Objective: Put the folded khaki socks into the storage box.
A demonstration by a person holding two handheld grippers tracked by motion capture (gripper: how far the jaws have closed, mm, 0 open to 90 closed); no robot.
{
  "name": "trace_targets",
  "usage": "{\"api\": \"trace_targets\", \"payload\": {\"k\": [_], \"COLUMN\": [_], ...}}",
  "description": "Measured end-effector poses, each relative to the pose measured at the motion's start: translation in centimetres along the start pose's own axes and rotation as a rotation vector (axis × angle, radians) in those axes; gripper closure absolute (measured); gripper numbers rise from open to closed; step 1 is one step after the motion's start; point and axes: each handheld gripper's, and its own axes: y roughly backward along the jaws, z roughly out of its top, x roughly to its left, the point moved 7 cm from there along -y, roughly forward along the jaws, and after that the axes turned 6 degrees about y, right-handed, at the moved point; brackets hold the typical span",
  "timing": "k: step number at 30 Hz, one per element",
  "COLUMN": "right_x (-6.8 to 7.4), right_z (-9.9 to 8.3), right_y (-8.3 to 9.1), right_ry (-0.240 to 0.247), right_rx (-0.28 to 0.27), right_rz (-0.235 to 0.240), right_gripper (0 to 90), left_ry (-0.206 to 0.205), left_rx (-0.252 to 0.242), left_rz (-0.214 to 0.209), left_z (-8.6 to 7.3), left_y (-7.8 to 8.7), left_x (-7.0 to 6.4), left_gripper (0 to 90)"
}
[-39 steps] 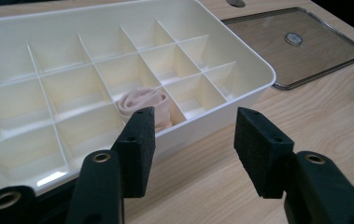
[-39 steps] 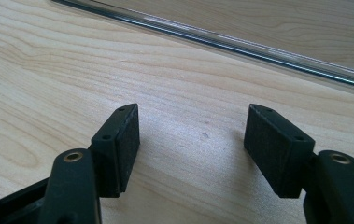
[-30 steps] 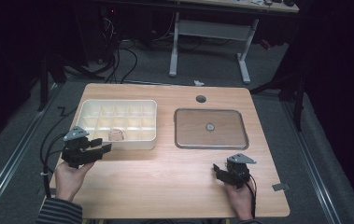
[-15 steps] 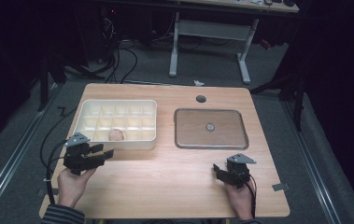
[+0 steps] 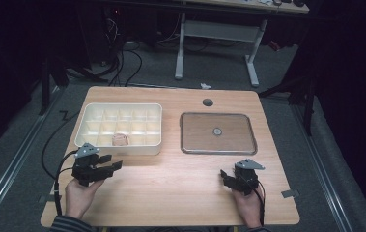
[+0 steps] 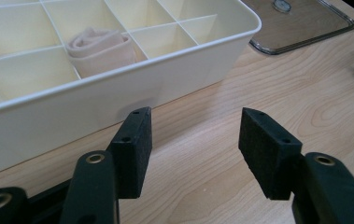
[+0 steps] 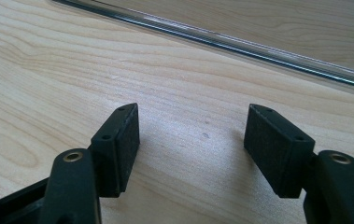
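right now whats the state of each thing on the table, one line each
left hand-held gripper: open, empty, low over the table just in front of the organizer box
right hand-held gripper: open, empty, near the lid's front edge
organizer box: uncovered, upright on the table
rolled cloth: rolled up, sitting in one front-row compartment
clear lid: off the box, lying flat on the table to its right
table: bare wood between the hand-held grippers

High view: above near table (image 5: 171, 193) edge, facing forward-down, far. Left gripper view: low, close to divided box (image 6: 118, 88). Right gripper view: low, near clear lid (image 7: 240, 42). High and left views share box, lid.
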Motion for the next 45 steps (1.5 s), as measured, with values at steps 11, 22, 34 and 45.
{"api": "trace_targets", "payload": {"k": [11,22,34,45], "right_x": [0.0,0.0,0.0,0.0], "right_z": [0.0,0.0,0.0,0.0], "right_y": [0.0,0.0,0.0,0.0], "right_ry": [-0.001,0.0,0.0,0.0], "right_rx": [0.0,-0.001,-0.001,-0.001], "right_rz": [0.0,0.002,0.003,0.003], "right_gripper": [36.0,35.9,35.8,35.8], "left_ry": [-0.004,0.0,0.023,0.021], "left_rx": [0.025,0.063,0.063,0.058], "left_rz": [0.002,0.007,0.009,0.039], "left_z": [-0.7,-1.8,-2.4,-2.8], "left_y": [-1.2,-2.8,-4.2,-5.4], "left_x": [-0.2,-0.3,0.0,0.2], "left_gripper": [43.1,42.2,42.4,42.9]}}
